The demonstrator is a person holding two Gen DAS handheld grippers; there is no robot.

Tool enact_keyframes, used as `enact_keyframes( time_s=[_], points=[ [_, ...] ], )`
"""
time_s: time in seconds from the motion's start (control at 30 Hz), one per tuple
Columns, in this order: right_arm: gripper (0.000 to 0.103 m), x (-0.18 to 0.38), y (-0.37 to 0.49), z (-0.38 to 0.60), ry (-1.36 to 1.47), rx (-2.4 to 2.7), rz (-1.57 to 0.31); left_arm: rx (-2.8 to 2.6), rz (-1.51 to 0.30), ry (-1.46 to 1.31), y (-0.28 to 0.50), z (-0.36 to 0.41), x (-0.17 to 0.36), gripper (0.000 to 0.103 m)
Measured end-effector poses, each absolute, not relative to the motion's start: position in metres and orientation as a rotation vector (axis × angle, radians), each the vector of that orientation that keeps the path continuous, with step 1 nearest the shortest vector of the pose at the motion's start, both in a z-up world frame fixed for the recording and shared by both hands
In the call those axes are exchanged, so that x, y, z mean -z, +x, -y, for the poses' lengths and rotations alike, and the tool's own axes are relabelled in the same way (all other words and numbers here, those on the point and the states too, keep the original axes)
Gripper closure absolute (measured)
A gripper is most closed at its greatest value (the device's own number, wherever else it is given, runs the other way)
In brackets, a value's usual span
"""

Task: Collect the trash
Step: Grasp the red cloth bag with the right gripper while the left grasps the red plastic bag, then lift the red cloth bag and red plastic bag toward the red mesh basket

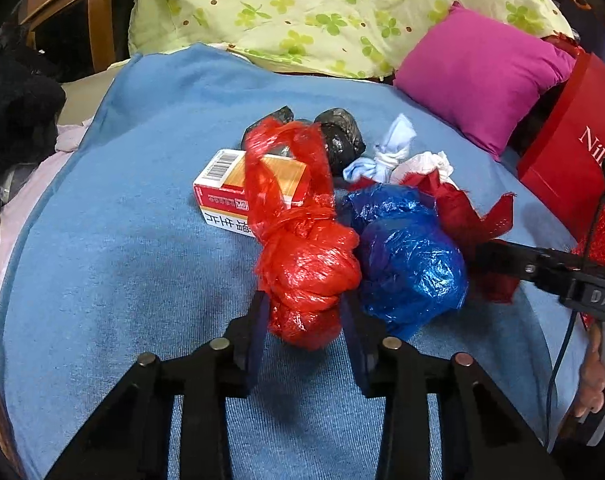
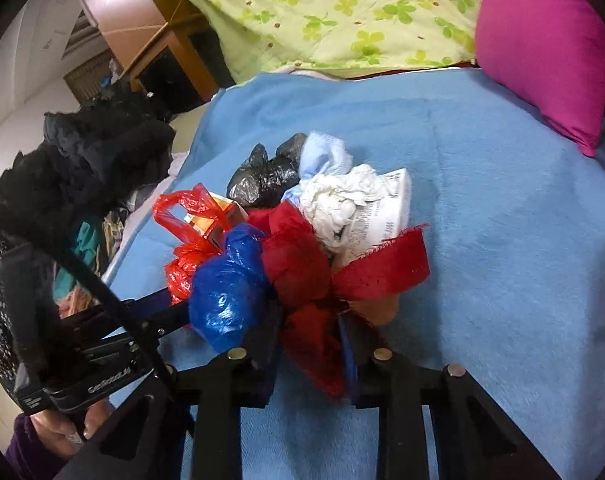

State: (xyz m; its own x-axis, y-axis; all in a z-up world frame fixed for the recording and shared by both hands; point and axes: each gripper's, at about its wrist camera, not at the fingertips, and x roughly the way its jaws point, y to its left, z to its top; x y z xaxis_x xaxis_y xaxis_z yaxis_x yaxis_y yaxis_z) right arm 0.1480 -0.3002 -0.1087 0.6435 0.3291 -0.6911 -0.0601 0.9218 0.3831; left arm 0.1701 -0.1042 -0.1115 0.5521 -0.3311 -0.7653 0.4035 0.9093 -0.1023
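A heap of trash lies on the blue blanket (image 1: 122, 240). My left gripper (image 1: 306, 316) is shut on the knotted red plastic bag (image 1: 306, 268), its fingers pressing the bag's lower end from both sides. Beside it sits a blue plastic bag (image 1: 406, 260). My right gripper (image 2: 312, 340) is shut on the dark red cloth (image 2: 298, 260), which fills the gap between its fingers. Behind lie a red and white carton (image 1: 222, 184), black bags (image 1: 340, 136), a pale blue knotted rag (image 1: 386, 152) and crumpled white paper (image 2: 338, 200).
A magenta pillow (image 1: 478, 72) and a red paper bag (image 1: 570, 140) stand at the right. A green floral quilt (image 1: 322, 8) lies at the back. Dark clothing (image 1: 14, 112) is piled at the left by wooden furniture (image 1: 82, 8).
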Motion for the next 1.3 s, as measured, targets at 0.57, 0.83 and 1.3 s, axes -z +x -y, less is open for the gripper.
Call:
enact_keyframes(
  time_s=[0.57, 0.83, 1.3],
  points=[
    [0.079, 0.083, 0.063, 0.329, 0.394, -0.185, -0.791, 0.376, -0.759, 0.091, 0.097, 0.079, 0.077, 0.069],
    [0.029, 0.089, 0.067, 0.328, 0.433, -0.176, -0.797, 0.394, -0.741, 0.086, 0.086, 0.081, 0.076, 0.068],
    [0.073, 0.121, 0.112, 0.293, 0.261, -0.124, -0.917, 0.386, -0.699, 0.098, 0.087, 0.083, 0.076, 0.068]
  ],
)
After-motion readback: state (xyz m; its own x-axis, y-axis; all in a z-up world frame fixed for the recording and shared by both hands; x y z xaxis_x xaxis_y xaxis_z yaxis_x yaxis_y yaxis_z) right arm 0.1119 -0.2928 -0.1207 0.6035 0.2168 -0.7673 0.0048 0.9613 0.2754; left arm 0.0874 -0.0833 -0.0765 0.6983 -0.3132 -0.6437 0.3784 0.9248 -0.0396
